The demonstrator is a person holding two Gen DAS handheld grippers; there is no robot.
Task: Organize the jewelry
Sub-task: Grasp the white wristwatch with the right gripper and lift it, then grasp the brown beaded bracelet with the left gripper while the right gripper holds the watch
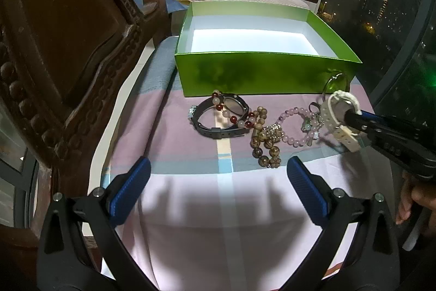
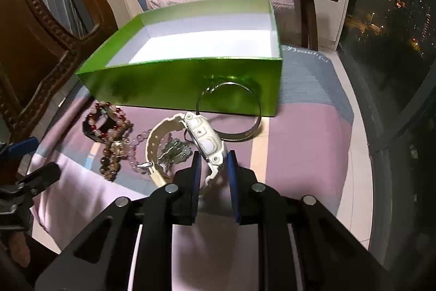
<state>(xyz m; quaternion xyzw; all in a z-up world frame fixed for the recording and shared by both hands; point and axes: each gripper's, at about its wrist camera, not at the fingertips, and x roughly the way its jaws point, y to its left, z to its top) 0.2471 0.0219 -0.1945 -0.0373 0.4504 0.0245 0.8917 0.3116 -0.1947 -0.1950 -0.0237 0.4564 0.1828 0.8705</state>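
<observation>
The green box (image 1: 259,75) is glossy card outside, matt white paper inside. Before it lie a white plastic watch (image 2: 203,139), a polished metal bangle (image 2: 245,132), glassy bead bracelets (image 1: 265,138), all on soft checked cloth (image 1: 218,209). The chair (image 1: 68,45) is carved varnished wood.

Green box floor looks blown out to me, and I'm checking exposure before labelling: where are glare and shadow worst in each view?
Left wrist view: the green box has an overexposed white floor, and the left gripper casts dark finger shadows on the cloth. Right wrist view: the same floor glares, the near box wall mirrors dark smudges, and the fisheye edges curve.
</observation>
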